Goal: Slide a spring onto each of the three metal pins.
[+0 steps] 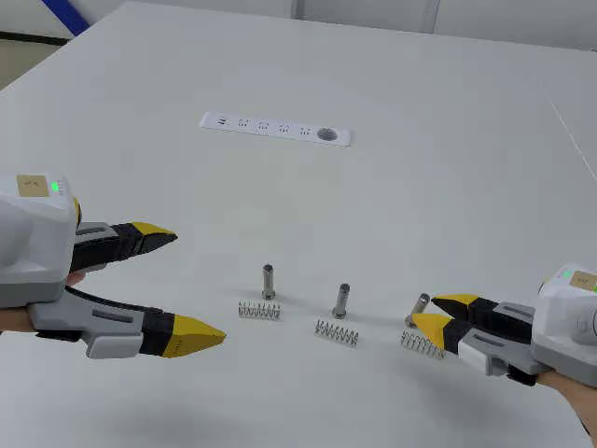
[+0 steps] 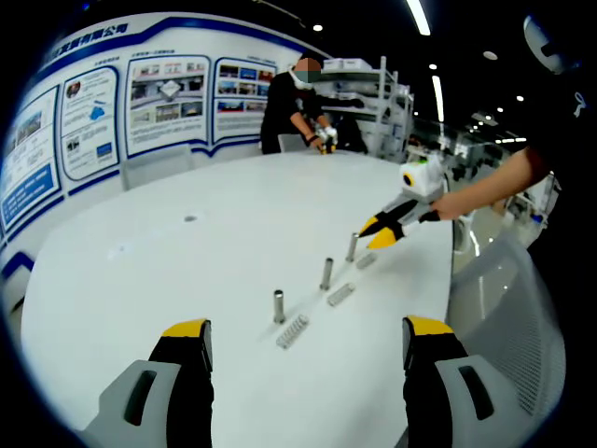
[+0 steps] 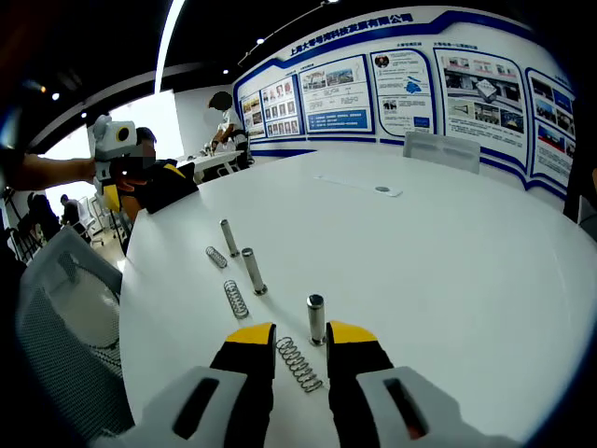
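My right tool (image 1: 423, 310) is narrow and empty, its tips just beside the right pin (image 1: 421, 302), over the right spring (image 1: 422, 344). My left tool (image 1: 200, 285) is wide, holding nothing. On the tabletop (image 1: 420, 168), farther, a power strip (image 1: 275, 129). The writing on the wall boards (image 3: 410, 79) is too small to read.

Wall banner (image 3: 373, 19), far ahead of the right fingers (image 3: 350, 341) and beyond the surface (image 3: 448, 243): white Chinese heading on a blue band. Closing characters read as 有限公司; the rest too small to make out. Seen again up and to the left of the left fingers (image 2: 187, 331), partly cut off. Poster panels (image 3: 420, 75) under the heading: print too fine to read. Tan sticker (image 1: 33, 185) on the housing behind the left fingers: dark mark, illegible. Second tan sticker (image 1: 585, 279) on the housing behind the right fingers: illegible.
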`<state>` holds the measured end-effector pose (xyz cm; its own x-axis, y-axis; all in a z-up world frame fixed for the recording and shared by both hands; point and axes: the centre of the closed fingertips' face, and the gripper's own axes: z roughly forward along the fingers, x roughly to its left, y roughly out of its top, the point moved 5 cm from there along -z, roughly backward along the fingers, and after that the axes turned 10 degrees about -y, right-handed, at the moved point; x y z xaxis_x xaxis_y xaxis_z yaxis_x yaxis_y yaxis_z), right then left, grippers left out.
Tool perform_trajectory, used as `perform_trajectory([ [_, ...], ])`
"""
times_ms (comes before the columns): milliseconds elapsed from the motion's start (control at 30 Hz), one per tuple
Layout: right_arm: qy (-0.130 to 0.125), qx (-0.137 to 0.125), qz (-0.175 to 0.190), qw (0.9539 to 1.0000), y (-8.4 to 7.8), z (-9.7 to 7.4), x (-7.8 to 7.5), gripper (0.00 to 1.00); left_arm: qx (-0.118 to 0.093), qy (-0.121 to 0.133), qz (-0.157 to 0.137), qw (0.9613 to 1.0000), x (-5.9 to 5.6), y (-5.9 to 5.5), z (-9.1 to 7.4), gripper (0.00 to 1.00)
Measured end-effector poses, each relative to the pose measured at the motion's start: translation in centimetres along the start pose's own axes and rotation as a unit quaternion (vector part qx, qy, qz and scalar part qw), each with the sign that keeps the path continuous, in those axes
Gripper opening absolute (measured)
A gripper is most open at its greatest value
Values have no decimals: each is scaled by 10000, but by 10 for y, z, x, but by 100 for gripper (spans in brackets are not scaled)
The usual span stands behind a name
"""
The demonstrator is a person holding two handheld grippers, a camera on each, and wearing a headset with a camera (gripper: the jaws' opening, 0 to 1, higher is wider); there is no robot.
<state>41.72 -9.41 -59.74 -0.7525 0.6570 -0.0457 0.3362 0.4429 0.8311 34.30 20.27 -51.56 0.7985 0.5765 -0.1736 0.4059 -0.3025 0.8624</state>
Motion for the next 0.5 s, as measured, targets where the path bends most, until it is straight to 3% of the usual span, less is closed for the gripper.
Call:
perform_trajectory([
  [167,175,420,-604,9971,-20,-5,-3,22,-27,-8,-50,10000,-2,-1,2,85],
  [367,277,398,-538,9974,-25,1,-6,22,-1,7,-98,10000,-2,-3,2,85],
  [500,480,467,-773,9947,-29,10,-1,22,68,24,-87,9999,0,-3,1,85],
])
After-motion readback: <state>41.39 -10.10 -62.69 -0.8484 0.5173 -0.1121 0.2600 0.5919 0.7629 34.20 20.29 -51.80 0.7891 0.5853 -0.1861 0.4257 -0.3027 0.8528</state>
